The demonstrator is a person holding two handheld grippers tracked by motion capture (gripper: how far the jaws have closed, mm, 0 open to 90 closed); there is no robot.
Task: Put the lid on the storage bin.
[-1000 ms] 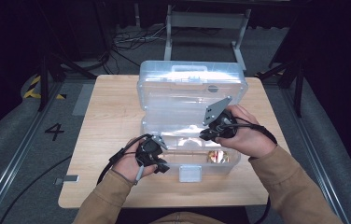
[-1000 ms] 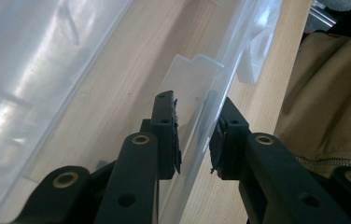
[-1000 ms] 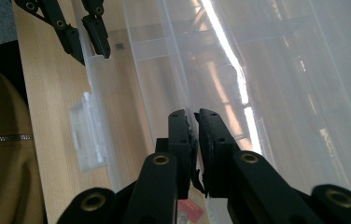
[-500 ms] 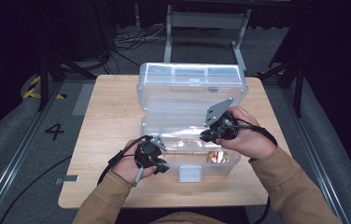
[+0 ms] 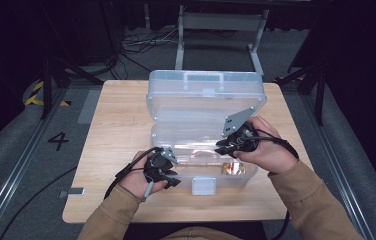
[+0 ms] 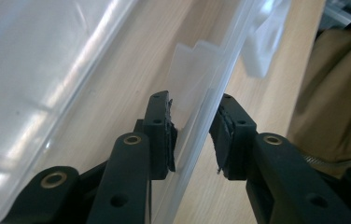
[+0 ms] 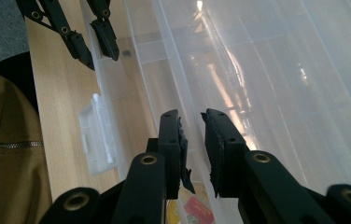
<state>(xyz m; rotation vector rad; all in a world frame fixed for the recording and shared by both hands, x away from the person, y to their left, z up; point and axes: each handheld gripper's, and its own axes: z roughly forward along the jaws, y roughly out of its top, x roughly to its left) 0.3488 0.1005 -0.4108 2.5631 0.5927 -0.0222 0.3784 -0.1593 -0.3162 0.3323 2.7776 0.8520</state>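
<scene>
A clear plastic box (image 5: 196, 135) stands on the wooden table (image 5: 121, 130), its lid (image 5: 206, 90) open and leaning back. My left gripper (image 5: 170, 170) is at the box's near left corner. In the left gripper view its jaws (image 6: 194, 100) straddle the clear front wall (image 6: 197, 135). They have just been opening and a gap shows beside the pads. My right gripper (image 5: 224, 146) reaches in from the right. Its jaws (image 7: 190, 114) have just been opening too, with a thin clear edge (image 7: 173, 56) running between them, unpressed.
A white latch (image 5: 203, 186) hangs on the box's front wall. A small red and gold thing (image 5: 233, 169) lies inside at the near right. Bare tabletop lies left of the box. Beyond the table stand a metal frame (image 5: 216, 30) and cables on the floor.
The right hand has shifted slightly toward the near edge. The box and the left hand look the same.
</scene>
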